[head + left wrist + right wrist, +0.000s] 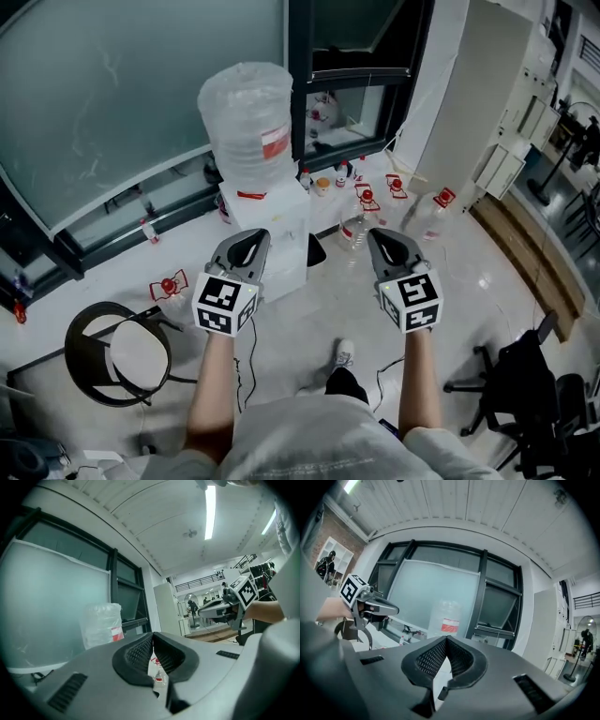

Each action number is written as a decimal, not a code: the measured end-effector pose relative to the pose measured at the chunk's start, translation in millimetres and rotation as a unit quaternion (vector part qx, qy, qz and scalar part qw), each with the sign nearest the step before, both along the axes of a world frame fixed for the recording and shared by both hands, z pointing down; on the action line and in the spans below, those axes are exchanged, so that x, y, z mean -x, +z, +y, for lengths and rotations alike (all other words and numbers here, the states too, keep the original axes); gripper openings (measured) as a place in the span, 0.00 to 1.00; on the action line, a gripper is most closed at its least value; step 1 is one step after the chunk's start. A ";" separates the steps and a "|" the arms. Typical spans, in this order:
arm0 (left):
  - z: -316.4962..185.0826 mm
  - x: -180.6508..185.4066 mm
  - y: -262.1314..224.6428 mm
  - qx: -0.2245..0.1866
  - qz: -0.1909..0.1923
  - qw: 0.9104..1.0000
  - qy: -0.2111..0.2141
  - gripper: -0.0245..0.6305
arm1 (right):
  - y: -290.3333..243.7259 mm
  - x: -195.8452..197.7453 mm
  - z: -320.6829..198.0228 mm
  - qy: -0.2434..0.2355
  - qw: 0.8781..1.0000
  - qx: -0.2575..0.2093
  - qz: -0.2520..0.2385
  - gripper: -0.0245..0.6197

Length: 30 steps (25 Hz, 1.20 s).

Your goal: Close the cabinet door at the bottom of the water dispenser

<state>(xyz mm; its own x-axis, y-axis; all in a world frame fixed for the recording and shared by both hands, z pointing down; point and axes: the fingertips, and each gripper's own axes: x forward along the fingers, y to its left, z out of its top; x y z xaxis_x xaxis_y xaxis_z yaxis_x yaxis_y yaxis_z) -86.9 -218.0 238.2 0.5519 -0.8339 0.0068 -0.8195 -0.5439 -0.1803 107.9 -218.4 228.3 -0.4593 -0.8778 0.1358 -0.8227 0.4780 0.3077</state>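
clear crinkled plastic covers the water bottle (247, 108), the white dispenser (278, 225) looks smooth, the floor (469, 291) glossy.

I can read no words or numbers anywhere. The jug (247, 112) on top of the dispenser (281, 234) carries a red and white label (275, 142), its print too small to read. The cubes (225, 305) on my left gripper (251, 236) and right gripper (382, 236) show black-and-white square patterns, no letters.
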 end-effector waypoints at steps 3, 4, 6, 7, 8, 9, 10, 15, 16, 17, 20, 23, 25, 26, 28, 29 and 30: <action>4.7 1.9 -16.9 -0.016 -0.008 1.000 0.000 0.07 | -14.4 5.9 3.9 -0.009 1.000 -0.017 0.001 0.08; 5.2 2.5 -20.4 -0.019 -0.012 1.000 -0.003 0.07 | -17.5 8.1 5.2 -0.013 1.000 -0.019 0.002 0.08; 5.3 2.7 -25.3 -0.023 -0.019 1.000 -0.008 0.07 | -21.6 10.9 7.2 -0.021 1.000 -0.022 0.005 0.08; 5.4 2.4 -27.1 -0.026 -0.021 0.999 -0.009 0.07 | -22.9 11.4 7.6 -0.024 0.999 -0.023 0.006 0.08; 5.4 2.2 -28.7 -0.028 -0.022 0.999 -0.009 0.07 | -24.1 11.4 7.6 -0.025 0.999 -0.024 0.006 0.08; 5.6 2.3 -30.2 -0.031 -0.022 0.999 -0.010 0.07 | -25.4 11.0 7.4 -0.026 0.999 -0.026 0.007 0.08; 5.9 2.5 -31.6 -0.033 -0.022 0.999 -0.011 0.07 | -26.9 10.4 7.2 -0.027 0.999 -0.027 0.008 0.08; 8.5 -0.6 -35.9 -0.041 -0.026 0.999 -0.012 0.07 | -29.0 5.9 6.0 -0.028 0.999 -0.030 0.009 0.08; 8.2 -1.9 -35.7 -0.041 -0.028 0.999 -0.012 0.07 | -28.0 5.9 5.3 -0.030 0.999 -0.029 0.010 0.08; 8.1 -3.2 -35.5 -0.041 -0.031 0.999 -0.011 0.07 | -26.5 6.3 4.8 -0.033 0.999 -0.027 0.012 0.08; 8.9 -7.7 -35.7 -0.039 -0.037 0.999 -0.006 0.07 | -21.2 8.8 4.2 -0.041 0.999 -0.020 0.018 0.08; 9.6 -10.9 -35.4 -0.040 -0.043 0.998 -0.003 0.07 | -16.9 10.1 3.8 -0.045 0.999 -0.016 0.019 0.08; 9.3 -13.0 -33.0 -0.038 -0.046 0.998 -0.003 0.07 | -14.3 9.0 3.1 -0.046 0.999 -0.014 0.017 0.08; 9.0 -13.7 -31.3 -0.037 -0.047 0.998 -0.003 0.07 | -12.8 8.3 2.7 -0.047 0.999 -0.012 0.016 0.08; 8.0 -14.3 -28.3 -0.033 -0.046 0.998 -0.003 0.07 | -10.3 7.3 1.2 -0.047 0.999 -0.009 0.015 0.08; 7.4 -14.1 -27.0 -0.032 -0.046 0.998 -0.004 0.07 | -9.1 6.9 0.3 -0.047 0.999 -0.008 0.015 0.08; 6.7 -13.9 -25.8 -0.031 -0.047 0.998 -0.006 0.07 | -7.9 6.5 -0.6 -0.047 0.999 -0.006 0.015 0.08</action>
